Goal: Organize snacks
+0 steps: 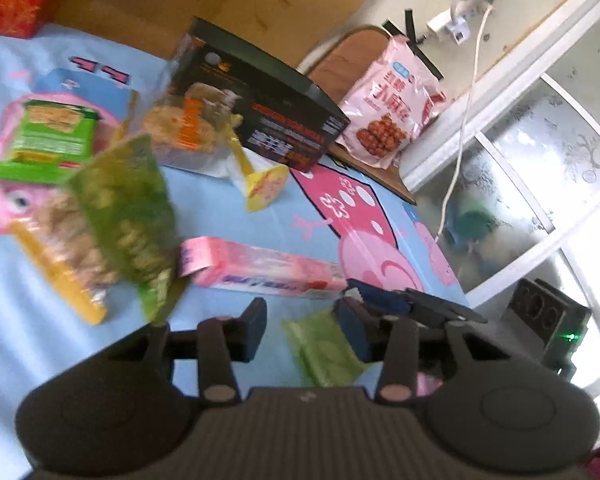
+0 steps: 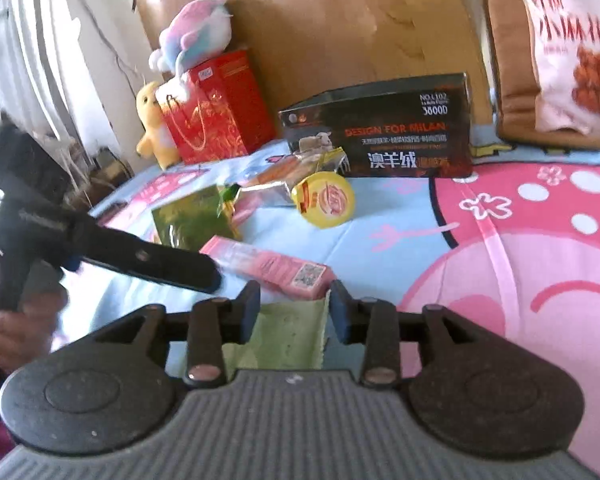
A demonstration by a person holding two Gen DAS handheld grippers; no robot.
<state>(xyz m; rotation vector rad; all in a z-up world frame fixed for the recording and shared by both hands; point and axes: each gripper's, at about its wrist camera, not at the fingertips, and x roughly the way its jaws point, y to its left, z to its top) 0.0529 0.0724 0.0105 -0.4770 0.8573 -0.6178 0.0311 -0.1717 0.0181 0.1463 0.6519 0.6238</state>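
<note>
A green packet (image 2: 284, 340) is seen lying between the part-open jaws of the right hand-held gripper (image 2: 294, 312), seemingly ungripped. The left hand-held gripper (image 1: 302, 330), part-open and empty, has it just rightward. Beyond both, the pink box (image 2: 274, 270) lies crosswise on the bed (image 2: 400, 240).

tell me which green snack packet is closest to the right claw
The pale green packet, lying flat on the sheet right between the right claw fingers. The darker green bag lies farther back, beyond the pink box.

The black box (image 2: 380, 136) reads "DESIGN FOR MILAN", "NO.L102", "3800D" and "澳羊绒".
</note>
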